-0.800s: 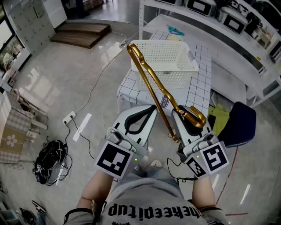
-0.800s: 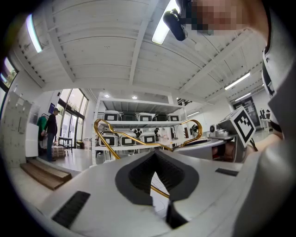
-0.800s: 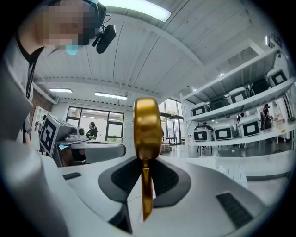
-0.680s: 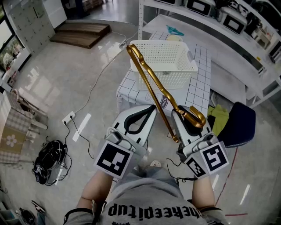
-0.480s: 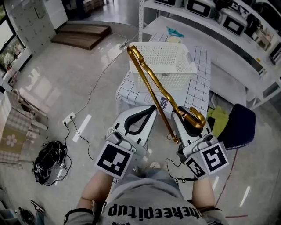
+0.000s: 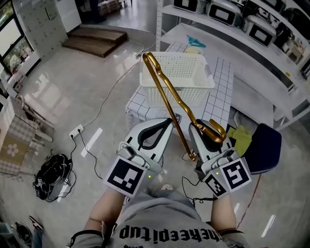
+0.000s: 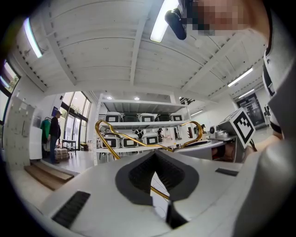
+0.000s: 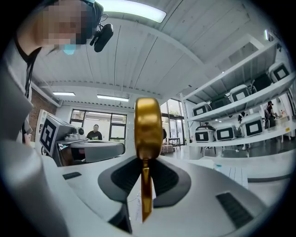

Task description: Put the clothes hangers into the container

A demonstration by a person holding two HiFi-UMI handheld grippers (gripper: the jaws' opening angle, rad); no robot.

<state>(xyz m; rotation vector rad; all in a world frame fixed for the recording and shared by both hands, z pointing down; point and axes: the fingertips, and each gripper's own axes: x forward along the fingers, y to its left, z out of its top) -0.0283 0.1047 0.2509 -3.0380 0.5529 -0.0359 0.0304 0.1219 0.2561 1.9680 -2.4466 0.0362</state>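
A gold clothes hanger (image 6: 167, 97) is gripped near its hook by my right gripper (image 6: 196, 127), which is shut on it. The hanger slants up and away, and its far end lies over the left rim of the white slotted basket (image 6: 193, 72). The basket stands on a white grid-patterned table (image 6: 220, 99). In the right gripper view the hanger (image 8: 148, 125) stands edge-on between the black pads (image 8: 124, 178). My left gripper (image 6: 167, 121) is beside it on the left, shut with nothing in it. In the left gripper view the hanger (image 7: 138, 142) arches beyond its jaws.
White shelves with boxy appliances (image 6: 227, 12) run behind and right of the table. A dark blue seat (image 6: 265, 140) stands at the right. On the floor to the left are a cable with a socket strip (image 6: 76, 131) and a black bag (image 6: 51, 177). A wooden step (image 6: 94, 38) lies at far left.
The table and basket have drawn slightly nearer and lower in the head view. Both grippers and the hanger keep the same pose.
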